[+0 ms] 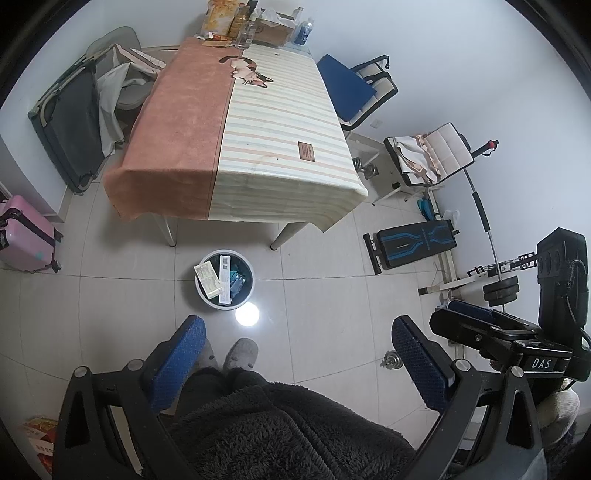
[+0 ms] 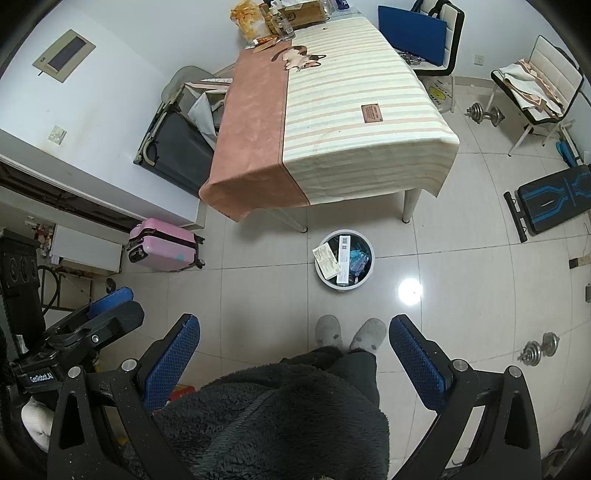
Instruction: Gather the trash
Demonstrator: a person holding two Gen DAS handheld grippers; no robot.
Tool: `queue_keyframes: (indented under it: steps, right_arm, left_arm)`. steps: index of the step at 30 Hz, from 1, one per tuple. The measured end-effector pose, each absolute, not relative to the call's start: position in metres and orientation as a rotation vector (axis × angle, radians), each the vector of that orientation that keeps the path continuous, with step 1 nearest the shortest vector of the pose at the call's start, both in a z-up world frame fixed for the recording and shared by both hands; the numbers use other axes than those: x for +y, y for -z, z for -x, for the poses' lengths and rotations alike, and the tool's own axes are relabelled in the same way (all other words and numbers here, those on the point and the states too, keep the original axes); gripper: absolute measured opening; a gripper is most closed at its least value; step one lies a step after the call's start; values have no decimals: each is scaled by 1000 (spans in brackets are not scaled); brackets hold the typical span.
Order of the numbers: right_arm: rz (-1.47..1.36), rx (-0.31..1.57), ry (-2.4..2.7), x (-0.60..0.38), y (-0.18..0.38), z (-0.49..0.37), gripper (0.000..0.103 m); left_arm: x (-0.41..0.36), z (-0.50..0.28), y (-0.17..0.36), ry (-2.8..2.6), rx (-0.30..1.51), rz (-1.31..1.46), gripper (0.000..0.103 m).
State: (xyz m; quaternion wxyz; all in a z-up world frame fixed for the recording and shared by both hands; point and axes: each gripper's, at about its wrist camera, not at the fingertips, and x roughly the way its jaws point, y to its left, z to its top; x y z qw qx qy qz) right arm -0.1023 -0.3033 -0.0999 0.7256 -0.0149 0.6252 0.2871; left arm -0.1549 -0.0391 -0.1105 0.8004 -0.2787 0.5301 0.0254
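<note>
A round white trash bin (image 1: 202, 295) (image 2: 341, 288) stands on the tiled floor in front of the table's near edge. Inside it lie a beige flat box (image 1: 209, 278) (image 2: 325, 262), a long white box (image 1: 224, 277) (image 2: 343, 258) and blue wrappers (image 1: 238, 282) (image 2: 358, 258). My left gripper (image 1: 297, 325) is held high above the floor, open, nothing between its blue pads. My right gripper (image 2: 294, 321) is also open and holds nothing. Both hover short of the bin, over the person's grey slippers (image 1: 240, 354) (image 2: 364, 334) and dark fleece.
The table (image 1: 280, 122) (image 2: 351, 85) has a pink and striped cloth, with snack bags, jars and a carton (image 1: 273, 31) at its far end. A pink suitcase (image 1: 24, 236) (image 2: 162, 243), chairs, a weight bench (image 1: 413, 243) and dumbbells (image 2: 539, 349) ring the floor.
</note>
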Motion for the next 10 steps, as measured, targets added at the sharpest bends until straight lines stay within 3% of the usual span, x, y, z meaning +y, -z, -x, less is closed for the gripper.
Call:
queue_keyframes:
  steps: [10]
  right_arm:
    - [32,1383,-640,-304,99,101,103]
  left_arm:
    - [-51,151,106,-71,1131,598,103]
